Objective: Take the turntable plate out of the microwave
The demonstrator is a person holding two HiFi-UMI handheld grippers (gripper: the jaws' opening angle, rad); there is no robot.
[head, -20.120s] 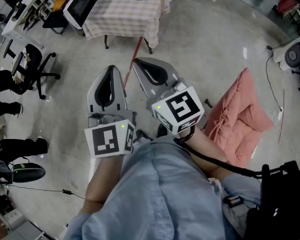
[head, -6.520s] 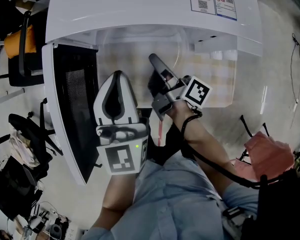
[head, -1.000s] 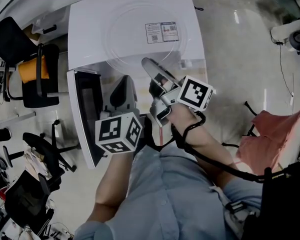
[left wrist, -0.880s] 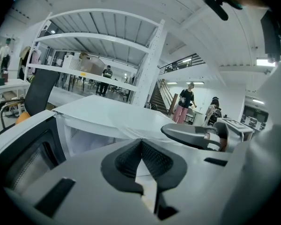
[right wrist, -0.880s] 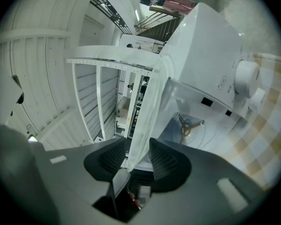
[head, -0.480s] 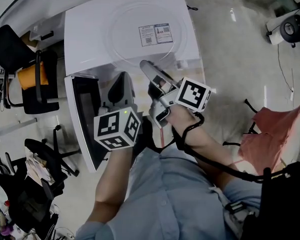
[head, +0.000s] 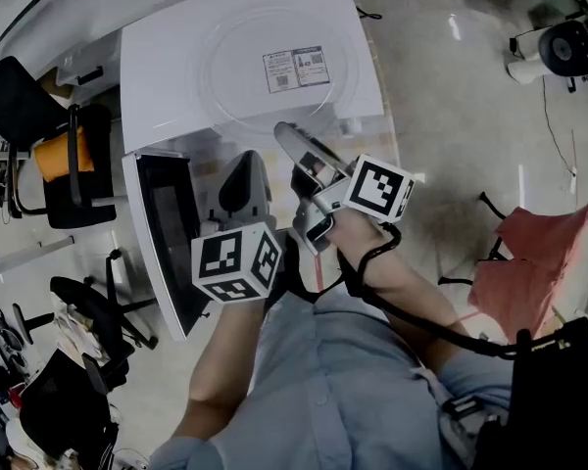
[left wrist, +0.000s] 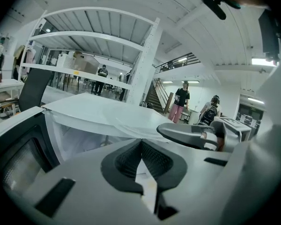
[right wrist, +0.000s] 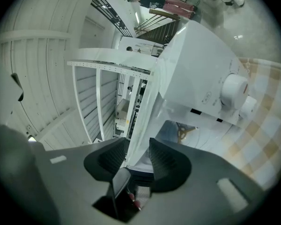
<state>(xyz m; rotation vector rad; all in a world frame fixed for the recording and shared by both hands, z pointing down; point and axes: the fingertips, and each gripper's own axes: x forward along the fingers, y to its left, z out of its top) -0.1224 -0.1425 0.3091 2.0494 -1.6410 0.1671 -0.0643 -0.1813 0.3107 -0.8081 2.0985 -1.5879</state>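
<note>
Your left gripper [head: 246, 169], lower centre: jaws shut, empty, parked beside open door [head: 167, 228], likely to stay clear of lift. Your right gripper [head: 292, 137], centre: clamped on near rim of glass plate [head: 240, 62], so it stays level. Glass plate out of cavity, over microwave [head: 152, 76] roof, upper centre.
</note>
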